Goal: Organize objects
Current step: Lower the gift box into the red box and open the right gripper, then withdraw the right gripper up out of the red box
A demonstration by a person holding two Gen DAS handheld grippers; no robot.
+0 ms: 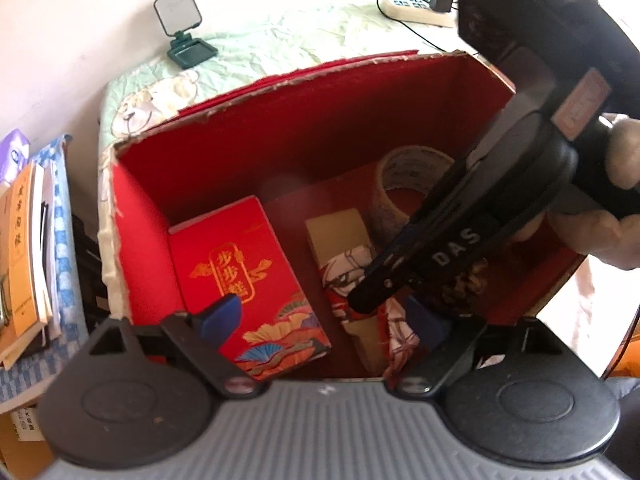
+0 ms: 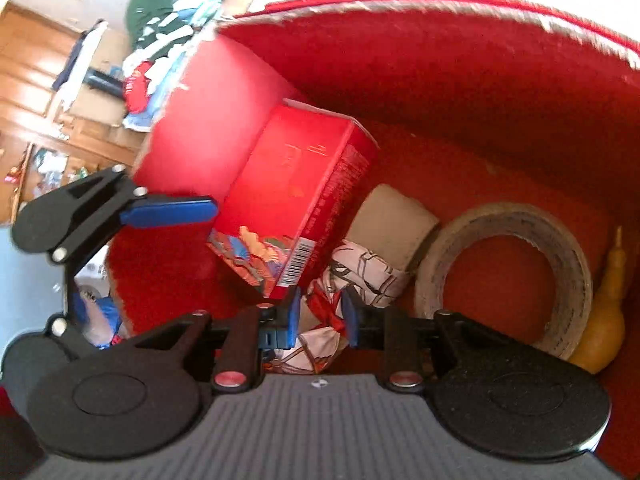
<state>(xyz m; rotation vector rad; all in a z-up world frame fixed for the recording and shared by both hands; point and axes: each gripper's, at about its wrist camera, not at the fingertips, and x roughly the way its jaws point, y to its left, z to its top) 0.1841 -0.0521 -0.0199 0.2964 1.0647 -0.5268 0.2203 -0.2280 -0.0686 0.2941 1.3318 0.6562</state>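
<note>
An open red carton holds a red gift box with gold characters, a tan block in a red-and-white patterned wrapper and a tape roll. My left gripper hovers open over the near edge, its pads wide apart above the gift box and the wrapper. My right gripper reaches down inside the carton. Its blue pads stand a little apart, with the patterned wrapper between them and no clear pressing. A yellow gourd-shaped thing lies beside the tape roll.
The carton stands on a pale green quilt. A stack of books sits to the left. Behind it are a small green stand and a power strip with a charger. A hand grips the right tool.
</note>
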